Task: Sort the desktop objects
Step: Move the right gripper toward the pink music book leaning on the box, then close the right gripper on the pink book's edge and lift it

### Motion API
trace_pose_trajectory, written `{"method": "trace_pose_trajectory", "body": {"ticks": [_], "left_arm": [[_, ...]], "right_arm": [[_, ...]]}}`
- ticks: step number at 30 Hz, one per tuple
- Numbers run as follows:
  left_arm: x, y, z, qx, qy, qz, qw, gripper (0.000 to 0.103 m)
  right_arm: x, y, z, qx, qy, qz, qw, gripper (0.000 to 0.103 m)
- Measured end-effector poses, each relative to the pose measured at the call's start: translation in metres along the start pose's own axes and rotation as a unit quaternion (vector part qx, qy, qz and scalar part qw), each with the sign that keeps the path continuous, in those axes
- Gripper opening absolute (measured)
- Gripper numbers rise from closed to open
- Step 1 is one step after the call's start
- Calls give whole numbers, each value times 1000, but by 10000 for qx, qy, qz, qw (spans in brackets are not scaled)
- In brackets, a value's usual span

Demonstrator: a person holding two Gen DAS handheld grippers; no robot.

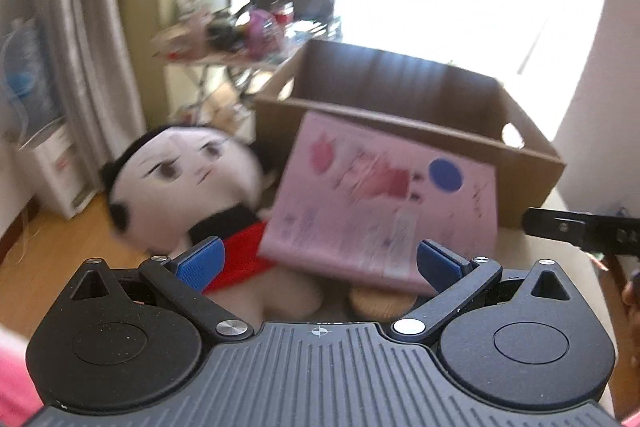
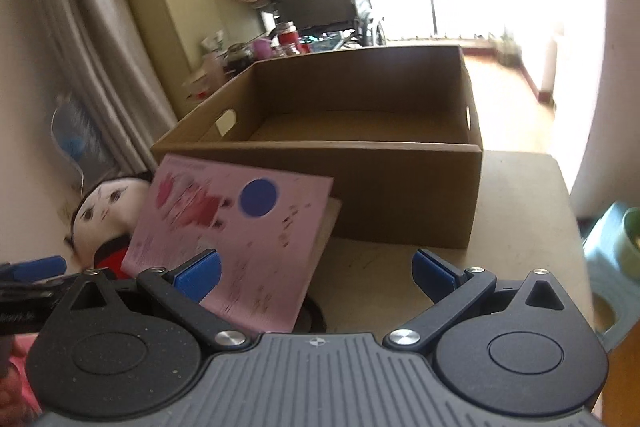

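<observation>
**Item count on the table: single units throughout**

One cardboard box [image 2: 400, 195], open at the top, nothing visible inside it; two oval hand-holes can be seen in its side walls. One pink printed sheet [image 2: 240, 239] bearing one blue round spot. One plush doll [image 1: 184, 171] with black hair and a red garment. One round wooden item [image 1: 380, 303], mostly hidden under the sheet, kind not determinable. Two grippers: left gripper [image 1: 320, 263] and right gripper [image 2: 316, 271], each with two blue pads. The items on the far cluttered stand are too blurred to count.
</observation>
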State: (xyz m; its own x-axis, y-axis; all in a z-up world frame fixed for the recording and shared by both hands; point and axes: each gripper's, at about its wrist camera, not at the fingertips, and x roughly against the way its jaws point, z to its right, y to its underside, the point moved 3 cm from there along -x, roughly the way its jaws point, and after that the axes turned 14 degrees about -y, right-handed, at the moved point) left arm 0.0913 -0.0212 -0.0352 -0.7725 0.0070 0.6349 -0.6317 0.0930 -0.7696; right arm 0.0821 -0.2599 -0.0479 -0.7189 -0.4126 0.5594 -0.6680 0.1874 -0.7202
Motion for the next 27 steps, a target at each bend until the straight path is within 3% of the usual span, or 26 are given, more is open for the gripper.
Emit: {"method": "trace_pose_trajectory", "body": {"ticks": [4,15,20,27], "left_arm": [[-27,-9,11,-322,-69,-84,9994,103],[-82,-17,19,-677,267,-537,9959,103],[-84,-13,24,-732,406,-639,9944,103],[-79,-8,32,-709,351,-643,9948,103]], "right_arm": [[-20,-5,12,-251,-178,-104,9995,86],[-65,2,26,-1122,-821,-693,9879,67],[-68,1,27,-1350,-1067,-777,9820,51],[-65,-7,27,-1269,-1024,-773,9836,48]]}}
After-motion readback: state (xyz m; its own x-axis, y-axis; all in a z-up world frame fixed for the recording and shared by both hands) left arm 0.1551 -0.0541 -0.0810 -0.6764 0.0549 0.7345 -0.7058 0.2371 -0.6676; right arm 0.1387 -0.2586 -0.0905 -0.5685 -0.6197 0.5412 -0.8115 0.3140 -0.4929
